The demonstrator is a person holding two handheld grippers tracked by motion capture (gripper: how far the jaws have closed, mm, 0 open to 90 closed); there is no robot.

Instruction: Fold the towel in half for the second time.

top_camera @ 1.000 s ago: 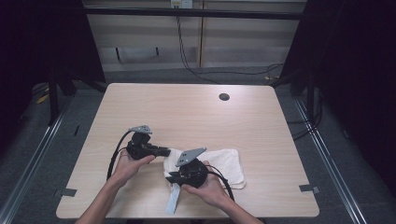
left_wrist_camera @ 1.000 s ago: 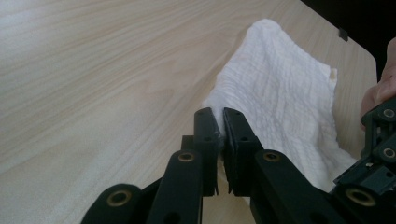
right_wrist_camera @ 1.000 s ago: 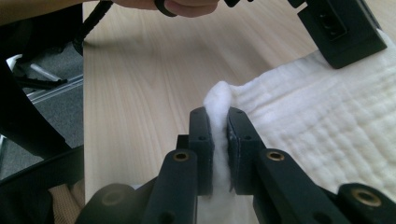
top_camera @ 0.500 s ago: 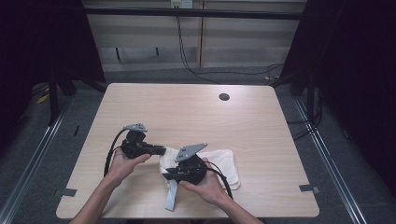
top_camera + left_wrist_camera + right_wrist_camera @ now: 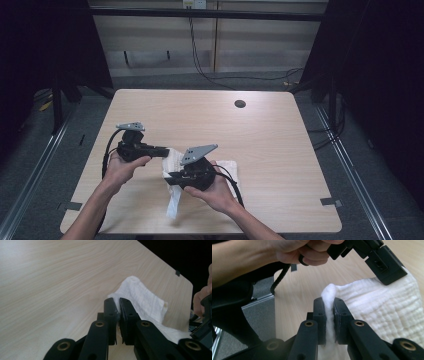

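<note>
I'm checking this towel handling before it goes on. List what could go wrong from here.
1. The right gripper pinches just a narrow ridge of the white towel; that fold might slip free.
2. The left gripper clamps only the towel's edge, so its hold could fail too.
3. A loose end dangles near the table edge and might drag.
</note>
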